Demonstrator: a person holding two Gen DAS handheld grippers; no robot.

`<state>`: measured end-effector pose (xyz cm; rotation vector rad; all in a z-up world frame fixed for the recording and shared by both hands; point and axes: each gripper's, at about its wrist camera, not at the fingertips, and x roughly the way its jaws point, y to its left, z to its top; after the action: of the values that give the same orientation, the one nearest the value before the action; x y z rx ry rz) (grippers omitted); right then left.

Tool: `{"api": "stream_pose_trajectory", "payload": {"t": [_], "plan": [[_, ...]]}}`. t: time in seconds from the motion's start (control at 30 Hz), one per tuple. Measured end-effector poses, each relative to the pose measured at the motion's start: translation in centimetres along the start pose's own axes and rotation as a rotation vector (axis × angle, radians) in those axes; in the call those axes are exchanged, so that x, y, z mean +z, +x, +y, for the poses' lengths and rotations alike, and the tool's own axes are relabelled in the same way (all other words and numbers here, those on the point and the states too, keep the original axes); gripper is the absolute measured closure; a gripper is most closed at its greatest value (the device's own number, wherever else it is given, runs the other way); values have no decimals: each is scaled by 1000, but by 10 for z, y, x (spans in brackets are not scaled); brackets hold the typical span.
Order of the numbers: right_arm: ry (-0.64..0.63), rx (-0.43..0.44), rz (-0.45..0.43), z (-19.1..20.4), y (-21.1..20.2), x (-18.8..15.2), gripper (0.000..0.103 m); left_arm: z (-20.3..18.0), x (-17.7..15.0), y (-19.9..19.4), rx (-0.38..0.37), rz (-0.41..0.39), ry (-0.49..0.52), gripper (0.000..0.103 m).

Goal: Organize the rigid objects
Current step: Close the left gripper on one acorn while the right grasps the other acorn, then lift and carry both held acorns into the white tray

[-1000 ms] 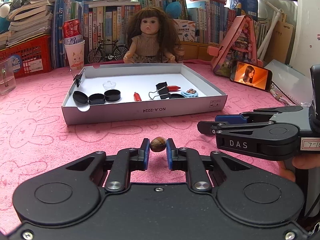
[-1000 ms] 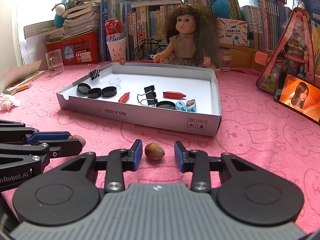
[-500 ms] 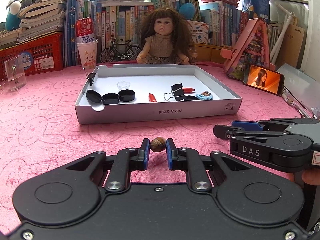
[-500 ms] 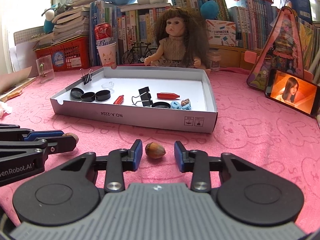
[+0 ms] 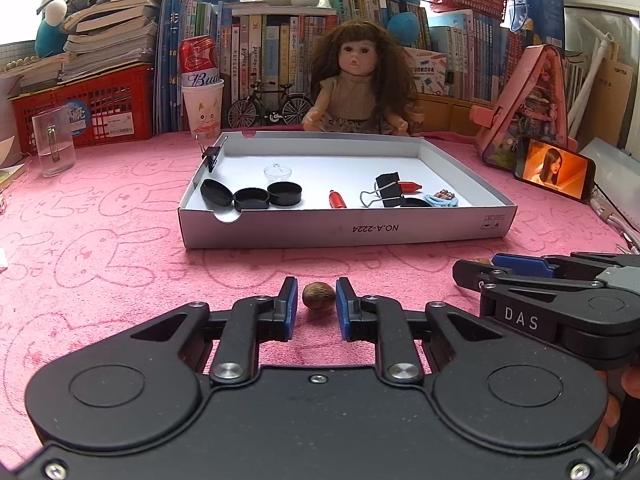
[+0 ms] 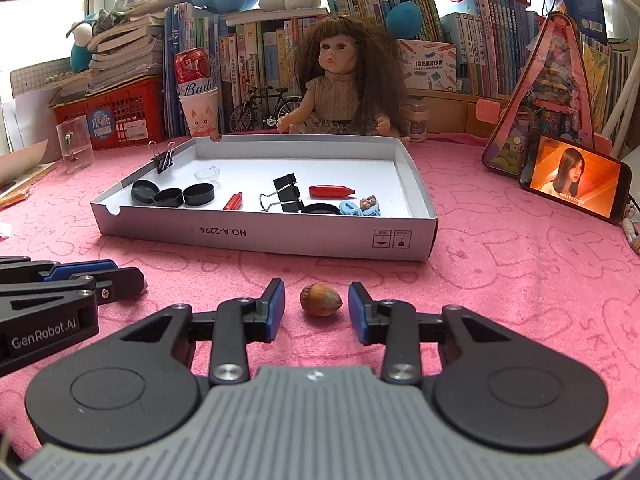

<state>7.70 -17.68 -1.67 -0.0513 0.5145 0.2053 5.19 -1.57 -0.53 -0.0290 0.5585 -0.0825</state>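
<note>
A brown nut (image 5: 318, 297) lies on the pink cloth between the blue pads of my left gripper (image 5: 317, 300). Its jaws are opening, and a thin gap shows on the nut's left side. A hazelnut (image 6: 321, 299) lies on the cloth between the pads of my right gripper (image 6: 317, 304), which is open with clear gaps on both sides. The two grippers sit side by side near the front of the table. Behind them stands a white cardboard box (image 5: 320, 232) holding black caps (image 5: 250, 198), red pieces (image 5: 337, 200), binder clips (image 5: 386, 192) and a blue hair clip (image 5: 440, 199).
A doll (image 5: 356, 88) sits behind the box, in front of shelved books. A phone (image 5: 554, 168) with a lit screen leans at the right. A clear plastic cup (image 5: 54, 146) and a red basket (image 5: 84, 110) stand at the left. The cloth in front of the box is bare.
The left jaws have widened slightly, leaving a gap beside the nut they were pressing. In the left wrist view the box has shifted right. The right jaws hold the same spread.
</note>
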Motion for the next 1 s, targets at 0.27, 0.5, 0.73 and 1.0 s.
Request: {"api": "stream_pose_trajectory", "payload": {"t": [0.27, 0.5, 0.73, 1.0], "plan": [[-11, -7, 4, 2, 1, -1, 60, -1, -4, 6, 5, 5, -11, 81], [-16, -11, 3, 4, 1, -2, 59, -4, -8, 8, 15, -13, 2, 81], [-4, -19, -9, 2, 1, -2, 76, -5, -8, 5, 11, -25, 4, 84], [-8, -7, -40, 4, -5, -1, 76, -4, -2, 2, 12, -36, 2, 84]]}}
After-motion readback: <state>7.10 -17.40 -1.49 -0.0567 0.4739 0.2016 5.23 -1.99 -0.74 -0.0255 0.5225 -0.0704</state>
